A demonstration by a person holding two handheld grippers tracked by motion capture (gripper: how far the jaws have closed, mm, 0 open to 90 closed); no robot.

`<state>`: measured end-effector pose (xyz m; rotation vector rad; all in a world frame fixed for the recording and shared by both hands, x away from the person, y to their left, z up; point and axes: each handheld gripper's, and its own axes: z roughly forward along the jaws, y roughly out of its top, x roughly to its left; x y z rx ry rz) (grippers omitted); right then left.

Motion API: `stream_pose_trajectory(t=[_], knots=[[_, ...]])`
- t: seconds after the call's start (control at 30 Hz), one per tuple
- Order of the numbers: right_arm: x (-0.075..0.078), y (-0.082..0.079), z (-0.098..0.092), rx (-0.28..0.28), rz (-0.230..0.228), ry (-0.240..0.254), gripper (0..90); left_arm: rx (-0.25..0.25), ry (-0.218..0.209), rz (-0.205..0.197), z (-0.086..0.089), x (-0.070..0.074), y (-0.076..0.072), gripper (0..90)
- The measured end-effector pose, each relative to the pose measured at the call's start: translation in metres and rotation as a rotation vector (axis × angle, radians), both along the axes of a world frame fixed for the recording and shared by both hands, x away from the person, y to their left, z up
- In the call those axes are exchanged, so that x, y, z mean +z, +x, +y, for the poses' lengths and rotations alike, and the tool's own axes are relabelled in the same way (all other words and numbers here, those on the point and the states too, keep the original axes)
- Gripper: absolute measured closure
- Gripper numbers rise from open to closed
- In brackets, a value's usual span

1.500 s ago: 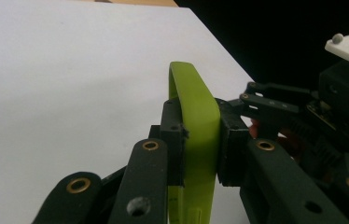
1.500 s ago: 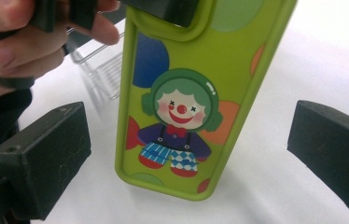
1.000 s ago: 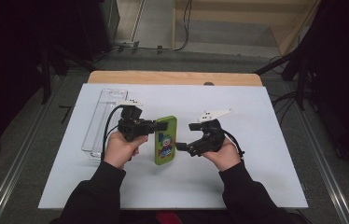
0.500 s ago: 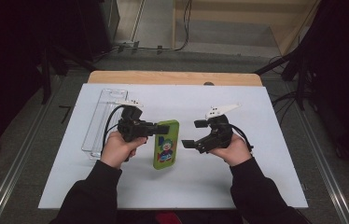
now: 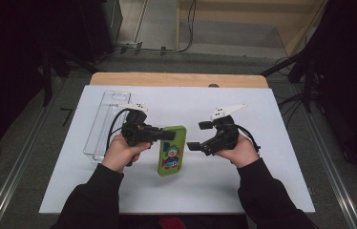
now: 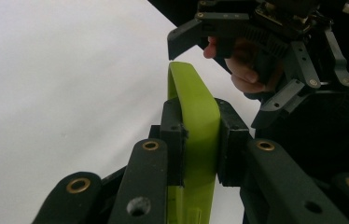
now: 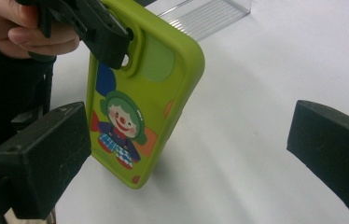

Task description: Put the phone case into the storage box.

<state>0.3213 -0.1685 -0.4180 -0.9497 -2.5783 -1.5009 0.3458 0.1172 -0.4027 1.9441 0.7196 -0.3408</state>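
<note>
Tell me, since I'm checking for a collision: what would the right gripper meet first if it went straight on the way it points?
Probably the green cartoon-printed phone case, held upright by the left gripper. The right gripper points at its printed face with jaws open, nothing between them, though the exact gap is hard to judge.

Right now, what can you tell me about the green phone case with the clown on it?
The phone case is lime green and looks like soft rubber, with a cartoon clown printed on its back and a camera cutout near the top. The left gripper is clamped on its top edge. It tilts over the white table. The right gripper is open beside it, not touching.
</note>
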Motion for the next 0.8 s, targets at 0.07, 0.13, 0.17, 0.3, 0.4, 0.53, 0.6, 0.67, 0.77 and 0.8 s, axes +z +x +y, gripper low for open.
stream_pose_trajectory(t=[0.07,0.13,0.17,0.3,0.4,0.53,0.6,0.67,0.77,0.8], knots=[[0.0008,0.0001,0.0001,0.003,0.0,0.0,0.0,-0.013,-0.004,0.0,-0.0003,-0.0003,0.0,77.5],[0.0013,0.0005,-0.0002,0.008,0.0,0.005,0.0,-0.02,-0.003,-0.005,-0.0005,-0.0005,-0.0003,77.5],[0.0017,0.0006,-0.0003,0.01,0.002,0.006,0.0,-0.026,-0.008,-0.006,-0.0006,-0.0006,-0.0003,77.5],[0.0023,0.0016,0.0009,0.018,-0.002,0.007,0.0,-0.035,-0.007,-0.014,-0.0014,-0.0011,-0.0008,77.5],[0.0022,0.0023,0.0023,0.027,-0.002,0.006,0.0,-0.045,-0.007,-0.015,-0.0023,-0.0014,-0.0014,77.5],[0.0019,0.0034,0.0041,0.038,-0.002,0.008,4.4,-0.067,-0.01,-0.017,-0.0035,-0.0015,-0.0023,77.5],[0.0021,0.0043,0.0039,0.029,-0.009,0.012,11.8,-0.071,-0.012,-0.019,-0.0041,-0.0017,-0.0027,77.5],[0.0018,0.0052,0.0036,0.04,-0.01,0.014,11.8,-0.076,-0.015,-0.021,-0.0045,-0.002,-0.0029,77.5],[0.0017,0.006,0.0031,0.051,-0.009,0.018,13.4,-0.089,-0.02,-0.024,-0.0052,-0.0022,-0.0034,77.5],[0.0015,0.0064,0.0035,0.057,-0.013,0.021,15.9,-0.096,-0.02,-0.026,-0.0055,-0.0022,-0.0036,77.5]])
